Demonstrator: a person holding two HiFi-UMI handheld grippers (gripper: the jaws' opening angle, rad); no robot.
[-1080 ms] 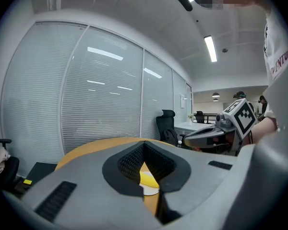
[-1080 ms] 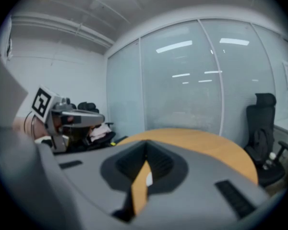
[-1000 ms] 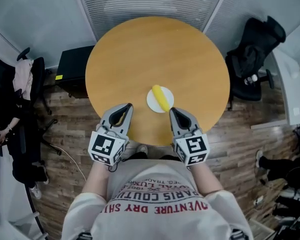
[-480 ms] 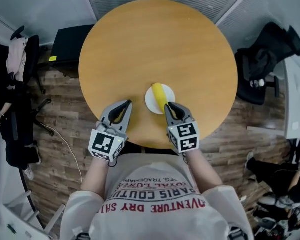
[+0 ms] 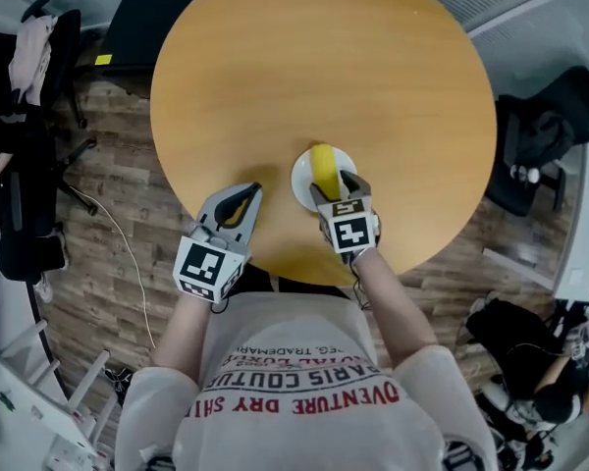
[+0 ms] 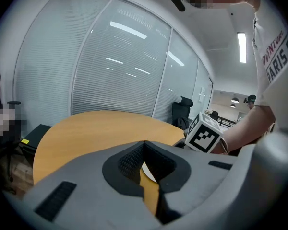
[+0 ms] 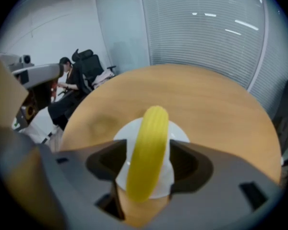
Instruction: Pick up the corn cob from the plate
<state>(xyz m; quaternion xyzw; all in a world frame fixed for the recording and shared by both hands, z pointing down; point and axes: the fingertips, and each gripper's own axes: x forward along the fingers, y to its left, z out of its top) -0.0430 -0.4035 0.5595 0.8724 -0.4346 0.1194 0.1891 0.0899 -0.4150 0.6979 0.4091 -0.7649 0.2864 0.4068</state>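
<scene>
A yellow corn cob lies on a small white plate near the front edge of the round wooden table. My right gripper points steeply down over the plate. Its jaws have just been opening and now stand open. In the right gripper view the corn cob runs between them over the plate, with a gap on each side. My left gripper is shut and empty, to the left of the plate above the table's edge. In the left gripper view a sliver of the plate shows past its closed tips.
Black office chairs stand at the right and at the left with clothes on one. A black cabinet sits behind the table's left side. A cable trails on the wooden floor.
Both grippers have come down toward the table. The right one has moved forward over the plate, tipped down and opened around the corn cob. The left one stays shut.
</scene>
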